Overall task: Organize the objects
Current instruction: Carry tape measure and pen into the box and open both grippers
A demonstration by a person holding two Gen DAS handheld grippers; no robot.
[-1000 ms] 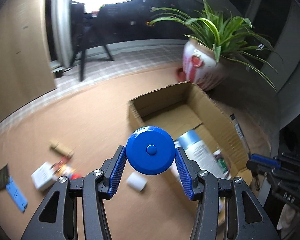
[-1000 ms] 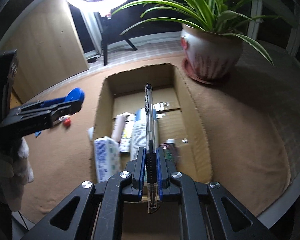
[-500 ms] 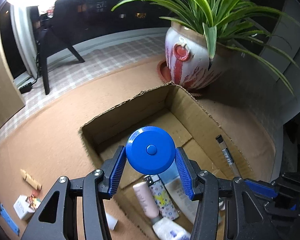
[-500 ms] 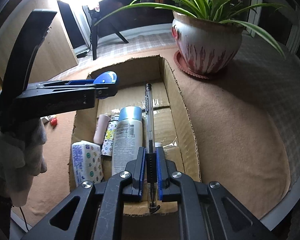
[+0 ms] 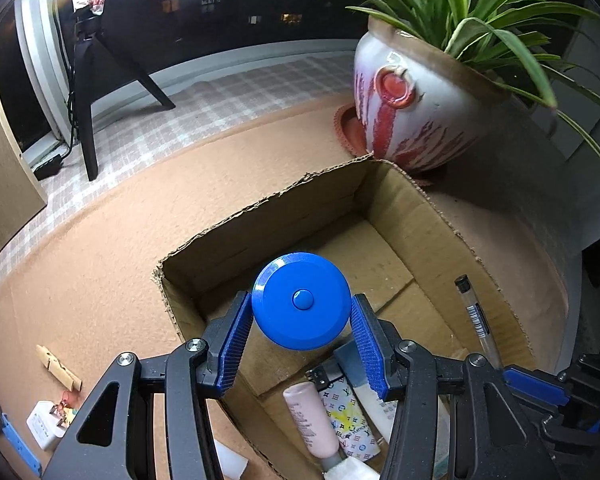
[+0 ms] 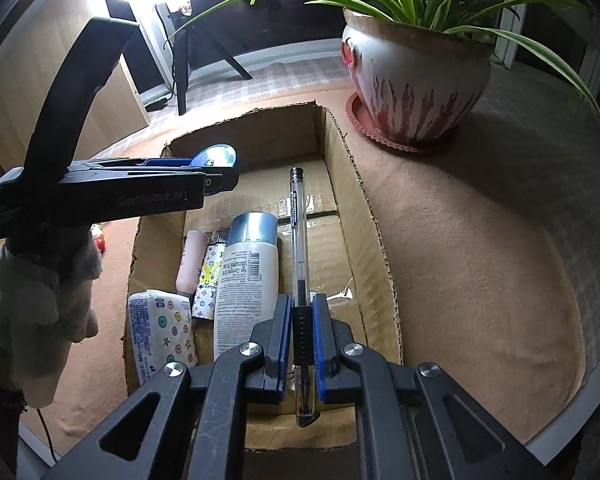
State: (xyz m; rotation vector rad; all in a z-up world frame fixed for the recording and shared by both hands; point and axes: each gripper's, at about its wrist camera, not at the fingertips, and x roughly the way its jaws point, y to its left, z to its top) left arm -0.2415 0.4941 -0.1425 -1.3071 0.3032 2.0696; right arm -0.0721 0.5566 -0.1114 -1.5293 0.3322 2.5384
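Left gripper (image 5: 302, 334) clamps blue round case (image 5: 301, 306), now carried from the loose items over the cardboard box (image 5: 432, 220); right gripper (image 6: 303, 334) pinches pen (image 6: 299, 232) above box too; both look ready to drop

We see our right hand-held gripper (image 6: 300, 336) clamping a clear pen (image 6: 299, 240) above an open cardboard box (image 6: 374, 240). Our left hand-held gripper (image 6: 220, 168) holds a blue disc (image 6: 216, 155) over the box's far end.

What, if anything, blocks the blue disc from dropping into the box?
Nothing visible does: the disc, held in the left tool, hangs over the open box, with bare cardboard floor beneath it.
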